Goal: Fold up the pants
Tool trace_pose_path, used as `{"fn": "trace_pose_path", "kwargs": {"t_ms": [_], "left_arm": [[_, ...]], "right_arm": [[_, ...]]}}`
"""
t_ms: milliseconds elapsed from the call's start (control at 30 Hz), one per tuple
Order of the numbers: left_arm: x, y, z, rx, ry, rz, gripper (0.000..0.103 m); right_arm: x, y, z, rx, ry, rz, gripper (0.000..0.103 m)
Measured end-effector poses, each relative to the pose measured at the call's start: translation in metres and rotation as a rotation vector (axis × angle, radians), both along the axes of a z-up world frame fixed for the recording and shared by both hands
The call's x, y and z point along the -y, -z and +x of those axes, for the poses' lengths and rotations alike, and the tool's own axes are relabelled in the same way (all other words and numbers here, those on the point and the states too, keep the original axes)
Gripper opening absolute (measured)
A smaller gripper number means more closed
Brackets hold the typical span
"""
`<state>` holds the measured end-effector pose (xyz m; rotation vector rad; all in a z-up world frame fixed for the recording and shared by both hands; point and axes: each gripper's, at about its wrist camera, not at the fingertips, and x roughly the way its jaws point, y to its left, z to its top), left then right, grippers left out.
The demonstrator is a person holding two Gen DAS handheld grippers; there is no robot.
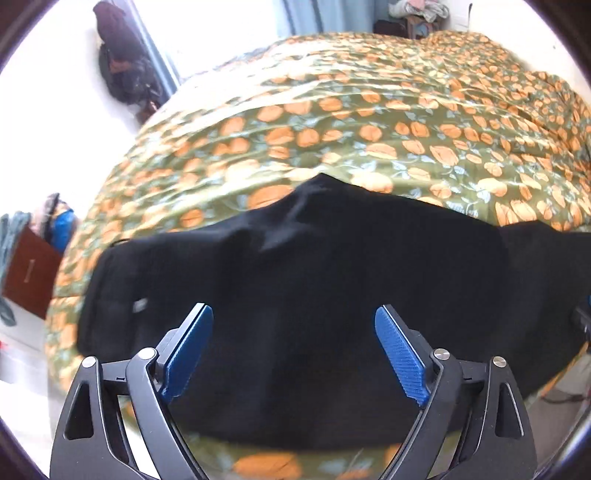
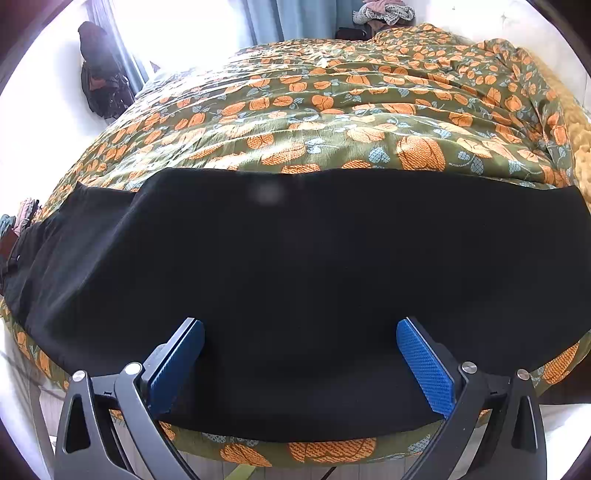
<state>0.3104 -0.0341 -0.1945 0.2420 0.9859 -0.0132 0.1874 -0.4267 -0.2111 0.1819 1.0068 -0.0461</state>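
Observation:
Black pants (image 1: pixel 295 280) lie spread along the near edge of a bed with a green and orange flowered cover (image 1: pixel 369 122). In the left wrist view my left gripper (image 1: pixel 293 314) hangs over them, jaws wide apart, nothing pinched between the blue pads (image 1: pixel 186 354). The same pants (image 2: pixel 295 266) fill the right wrist view, a flat wide band with a lower layer sticking out at the left. My right gripper (image 2: pixel 300 326) stands open above the cloth near the bed's front edge; its pads (image 2: pixel 424 369) grip nothing.
The flowered cover (image 2: pixel 351 110) stretches far back, bunched at the right. Dark clothes hang on the wall (image 2: pixel 99 74) at the left by a curtain. A brown box (image 1: pixel 29 273) and a clothes pile sit on the floor at the left. Laundry (image 2: pixel 384 13) is heaped beyond the bed.

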Motion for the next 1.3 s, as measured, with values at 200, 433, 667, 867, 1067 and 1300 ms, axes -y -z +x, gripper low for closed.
{"fn": "trace_pose_path", "kwargs": {"t_ms": [200,433,667,867,1067,1300], "left_arm": [[0.008,0.055,-0.012,-0.111,-0.005,-0.011,0.091],[0.001,0.057,-0.022,-0.096,-0.043,-0.027,0.097],[-0.002,0.057,-0.021,-0.085,-0.057,-0.022,0.097],[-0.003,0.056,-0.023,-0.094,-0.063,-0.017,0.098],[-0.004,0.056,-0.023,-0.092,-0.071,-0.013,0.099],[-0.006,0.057,-0.024,-0.066,-0.076,-0.02,0.103]], "right_arm": [[0.002,-0.002,0.0,-0.008,-0.009,0.012,0.103],[0.059,-0.019,0.007,-0.034,0.067,0.18,0.102],[0.18,-0.016,-0.005,-0.102,0.314,0.234,0.102],[0.223,-0.024,-0.034,-0.078,0.454,0.359,0.102],[0.234,-0.056,-0.048,-0.009,0.404,0.28,0.102],[0.259,-0.086,-0.055,0.135,0.228,0.163,0.102]]}}
